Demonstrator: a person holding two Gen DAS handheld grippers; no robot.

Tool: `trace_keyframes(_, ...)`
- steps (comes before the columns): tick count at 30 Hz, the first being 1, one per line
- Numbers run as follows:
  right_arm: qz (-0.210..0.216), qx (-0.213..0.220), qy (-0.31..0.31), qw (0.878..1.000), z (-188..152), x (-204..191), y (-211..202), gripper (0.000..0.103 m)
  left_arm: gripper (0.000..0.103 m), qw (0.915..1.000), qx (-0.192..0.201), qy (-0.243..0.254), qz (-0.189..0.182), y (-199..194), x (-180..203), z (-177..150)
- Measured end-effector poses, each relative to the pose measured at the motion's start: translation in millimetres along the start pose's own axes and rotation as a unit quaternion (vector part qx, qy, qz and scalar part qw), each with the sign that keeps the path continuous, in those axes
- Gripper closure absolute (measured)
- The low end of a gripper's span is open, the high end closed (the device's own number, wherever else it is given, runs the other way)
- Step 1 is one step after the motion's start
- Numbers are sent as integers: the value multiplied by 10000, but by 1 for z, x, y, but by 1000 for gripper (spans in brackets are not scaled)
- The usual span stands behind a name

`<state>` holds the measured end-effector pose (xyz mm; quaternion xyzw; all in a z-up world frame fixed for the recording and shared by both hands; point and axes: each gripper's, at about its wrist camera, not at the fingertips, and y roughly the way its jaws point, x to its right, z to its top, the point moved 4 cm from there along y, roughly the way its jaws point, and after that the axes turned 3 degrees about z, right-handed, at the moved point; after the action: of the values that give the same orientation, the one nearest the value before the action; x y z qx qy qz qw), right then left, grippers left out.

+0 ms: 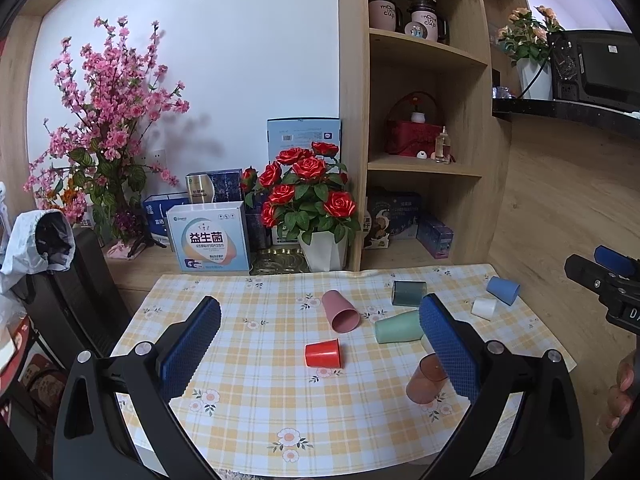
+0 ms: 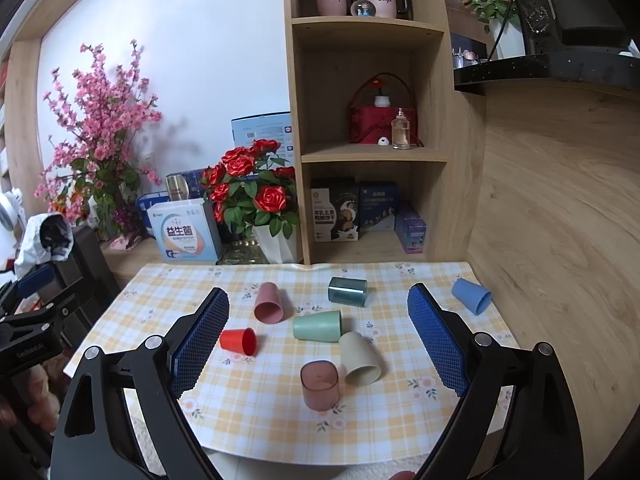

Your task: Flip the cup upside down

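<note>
likely both grippers, left [image 1: 320, 332] and right [image 2: 318, 324], spread wide, could knock the brown cup [image 2: 320, 386] at 6 o'clock into the beige cup [image 2: 360, 358].

The worktop [image 2: 256, 416] wore a yellow-and-white check cloth dotted with small pale flowers. On it lay a red cup [image 2: 239, 341], a dusty pink cup [image 2: 269, 303], a mint green cup [image 2: 317, 325], a beige cup [image 2: 360, 358], a dark teal cup [image 2: 347, 291], a blue cup [image 2: 471, 295], a small white cup [image 1: 484, 308] and a translucent reddish-brown cup [image 2: 319, 386]. Both grippers were black with textured blue pads [image 2: 202, 340]. Behind stood red roses [image 2: 248, 184] in a white pot and pink blossoms [image 2: 100, 132].
</note>
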<state>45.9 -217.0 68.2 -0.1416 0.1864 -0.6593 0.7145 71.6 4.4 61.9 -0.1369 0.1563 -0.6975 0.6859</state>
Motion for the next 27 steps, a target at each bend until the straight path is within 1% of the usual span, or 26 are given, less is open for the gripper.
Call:
trace_keyframes(12, -71, -18, 42, 10000, 1, 4, 1, 15, 6, 10000, -2, -2, 18, 0, 1, 0)
trace_keyframes(27, -237, -45, 72, 9997, -1, 9, 1, 15, 6, 10000, -31, -4, -55, -1, 6, -1)
